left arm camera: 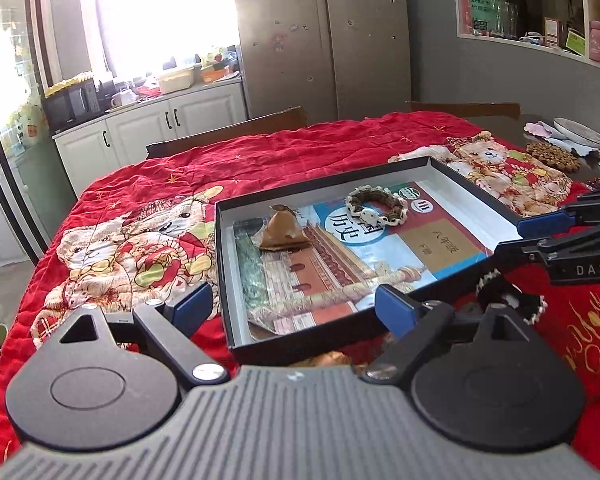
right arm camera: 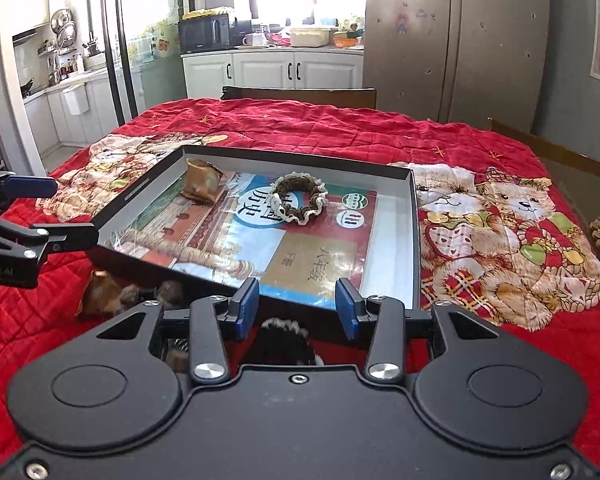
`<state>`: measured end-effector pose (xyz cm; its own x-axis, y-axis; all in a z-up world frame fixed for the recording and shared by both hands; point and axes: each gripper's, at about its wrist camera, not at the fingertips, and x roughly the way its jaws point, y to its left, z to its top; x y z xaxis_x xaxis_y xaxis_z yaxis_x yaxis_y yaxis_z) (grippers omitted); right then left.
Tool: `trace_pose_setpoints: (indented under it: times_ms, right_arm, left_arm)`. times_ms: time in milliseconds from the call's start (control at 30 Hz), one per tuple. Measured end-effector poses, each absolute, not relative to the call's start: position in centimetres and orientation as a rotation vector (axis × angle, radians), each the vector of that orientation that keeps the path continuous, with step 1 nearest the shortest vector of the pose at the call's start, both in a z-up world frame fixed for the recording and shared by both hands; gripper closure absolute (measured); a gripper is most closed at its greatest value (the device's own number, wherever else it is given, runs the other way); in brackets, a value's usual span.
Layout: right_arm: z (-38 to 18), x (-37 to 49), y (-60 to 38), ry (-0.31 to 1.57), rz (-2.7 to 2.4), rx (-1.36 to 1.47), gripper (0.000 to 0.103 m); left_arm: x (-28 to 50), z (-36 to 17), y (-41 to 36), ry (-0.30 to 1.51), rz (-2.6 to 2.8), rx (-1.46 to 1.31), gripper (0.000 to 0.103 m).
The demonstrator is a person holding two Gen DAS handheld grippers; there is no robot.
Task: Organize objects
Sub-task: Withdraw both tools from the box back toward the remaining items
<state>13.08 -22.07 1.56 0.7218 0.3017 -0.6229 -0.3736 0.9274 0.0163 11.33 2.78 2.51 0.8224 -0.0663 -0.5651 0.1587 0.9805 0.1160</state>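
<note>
A shallow black box (left arm camera: 476,184) (right arm camera: 414,216) with a white lining lies on the red bear-print cloth (left arm camera: 160,184). It holds a textbook (left arm camera: 340,264) (right arm camera: 300,248), a brown crochet ring (left arm camera: 376,204) (right arm camera: 298,196) and a golden pouch (left arm camera: 284,232) (right arm camera: 200,186). My left gripper (left arm camera: 294,306) (right arm camera: 60,212) stands wide open around the box's near left corner. My right gripper (right arm camera: 297,308) (left arm camera: 516,238) is open at the box's near edge, above a black crochet ring (right arm camera: 282,332) (left arm camera: 508,296) on the cloth. A second golden pouch (right arm camera: 100,292) pokes out from under the box.
A white dish (left arm camera: 580,132) and a beaded mat (left arm camera: 552,156) sit at the table's far right. Wooden chair backs (right arm camera: 300,96) stand behind the table. Beyond are a fridge (left arm camera: 324,32) and kitchen cabinets (right arm camera: 272,68).
</note>
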Motion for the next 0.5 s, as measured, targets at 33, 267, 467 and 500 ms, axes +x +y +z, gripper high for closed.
trace_pose_setpoints:
  times_ms: [33, 267, 467, 500]
  right_arm:
    - [1.6, 12.7, -22.2, 0.662, 0.373, -0.116, 0.063]
    - [1.4, 10.8, -23.4, 0.661, 0.382, -0.083, 0.062]
    - [0.4, 9.0, -23.9, 0.668, 0.382, -0.095, 0.062]
    - [0.3, 8.7, -24.0, 0.666, 0.383, -0.096, 0.062]
  left_arm:
    - [11.1, 2.5, 2.8, 0.594, -0.121, 0.16, 0.01]
    - [10.1, 1.8, 3.3, 0.6, -0.13, 0.151, 0.01]
    - [9.4, 0.8, 3.8, 0.623, -0.144, 0.124, 0.01]
    - [9.3, 0.6, 3.9, 0.629, -0.148, 0.118, 0.01]
